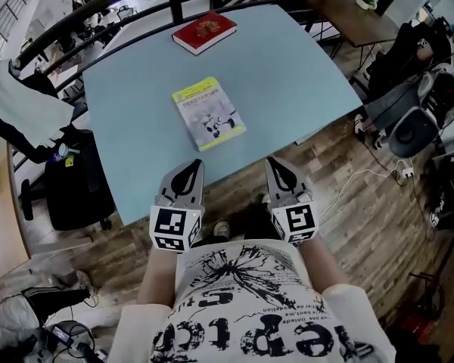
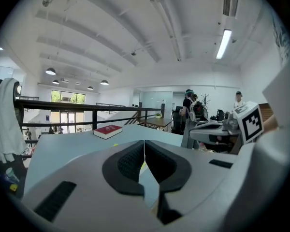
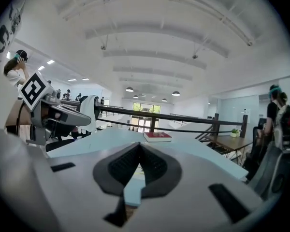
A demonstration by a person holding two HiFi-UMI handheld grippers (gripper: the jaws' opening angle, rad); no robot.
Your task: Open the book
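Yellow book [image 1: 209, 114]: lies shut and flat near the middle of the table [image 1: 287, 66], cover up.
Left claw [image 1: 195, 166]: jaws pressed together, holding nothing, at the table's near edge, short of the yellow book.
Right claw [image 1: 275, 165]: jaws together, empty, also at the table's near edge.
Red book [image 1: 204, 32]: at the table's far edge.
Open room: bare table top on every side of the yellow book.

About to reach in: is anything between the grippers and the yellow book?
Nothing visible does. Only bare blue table separates the left gripper and right gripper from the yellow book; the red book lies beyond it, at the far edge.
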